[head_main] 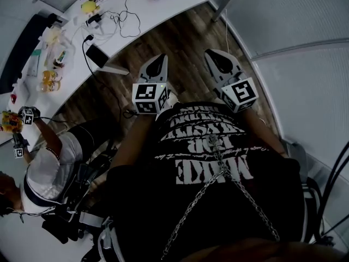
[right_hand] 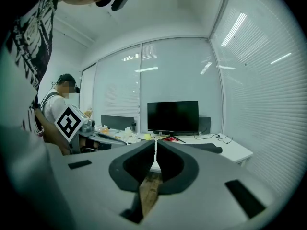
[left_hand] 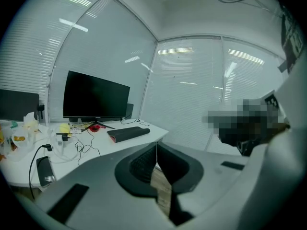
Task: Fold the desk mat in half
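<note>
Head view, grippers: the left gripper (head_main: 161, 58) and the right gripper (head_main: 211, 53) are held out side by side in front of the person's chest, in the upper middle of the frame. They hang over the wooden floor (head_main: 185, 34) with nothing in them.
Head view, desk: the white desk (head_main: 158, 7) runs across the upper left, well apart from both grippers. I can't pick out the thing to be folded from here.
Head view, bystander: another person (head_main: 46, 168) sits at the lower left, busy with their own work.
Left gripper view, fingers: the jaws are pressed together at the lower middle, with only floor showing beneath them.
Left gripper view, mat: the desk mat (left_hand: 127, 134) lies on the desk at left centre, just right of the monitor (left_hand: 96, 97). It is a long dark strip with a reddish near end. It looks thick, as if doubled or rolled, but it is too small to be sure.
Right gripper view, fingers: the jaws are together and empty.
Right gripper view, mat: the same dark strip sits on the far desk, below and right of the screen, beyond the jaws.
Progress: neither gripper is near the mat, so no folding is under way. I judge the fold is either already done or not begun, and the mat's bulk hints at done.
</note>
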`<state>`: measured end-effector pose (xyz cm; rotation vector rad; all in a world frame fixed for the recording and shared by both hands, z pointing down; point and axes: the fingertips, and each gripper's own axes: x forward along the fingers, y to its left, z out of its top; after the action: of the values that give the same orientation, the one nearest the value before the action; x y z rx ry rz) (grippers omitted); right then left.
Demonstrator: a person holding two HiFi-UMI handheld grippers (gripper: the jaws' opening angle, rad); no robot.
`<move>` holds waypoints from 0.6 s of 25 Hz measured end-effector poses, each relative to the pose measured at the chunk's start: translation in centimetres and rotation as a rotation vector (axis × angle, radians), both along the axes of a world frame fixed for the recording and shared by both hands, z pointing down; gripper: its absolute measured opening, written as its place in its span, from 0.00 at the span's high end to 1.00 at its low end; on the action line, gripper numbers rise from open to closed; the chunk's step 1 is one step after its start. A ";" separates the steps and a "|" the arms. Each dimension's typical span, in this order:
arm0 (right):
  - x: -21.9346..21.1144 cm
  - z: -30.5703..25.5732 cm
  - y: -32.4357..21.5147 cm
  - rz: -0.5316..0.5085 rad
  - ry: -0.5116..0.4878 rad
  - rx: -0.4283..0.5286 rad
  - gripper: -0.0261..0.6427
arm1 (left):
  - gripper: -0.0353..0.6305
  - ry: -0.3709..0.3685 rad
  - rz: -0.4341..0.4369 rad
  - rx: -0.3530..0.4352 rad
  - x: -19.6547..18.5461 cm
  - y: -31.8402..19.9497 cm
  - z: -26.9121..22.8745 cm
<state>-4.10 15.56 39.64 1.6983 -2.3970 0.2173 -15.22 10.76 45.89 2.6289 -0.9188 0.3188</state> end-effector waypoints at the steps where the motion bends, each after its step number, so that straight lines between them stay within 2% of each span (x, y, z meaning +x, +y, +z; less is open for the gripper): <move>1: -0.1 -0.1 -0.1 0.015 -0.004 0.002 0.95 | 0.94 0.004 0.004 0.006 -0.3 -0.3 -0.1; 6: 0.2 -0.5 -0.3 0.065 0.017 0.024 0.96 | 0.94 0.029 -0.003 -0.001 -1.3 -1.6 0.0; 15: -0.2 -1.9 -0.7 0.076 0.048 0.046 0.96 | 0.94 0.052 -0.032 0.004 -2.9 -1.8 -0.5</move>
<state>-4.30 14.91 37.76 1.7956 -2.3226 0.1319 -18.10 8.92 45.41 2.6099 -0.9443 0.2402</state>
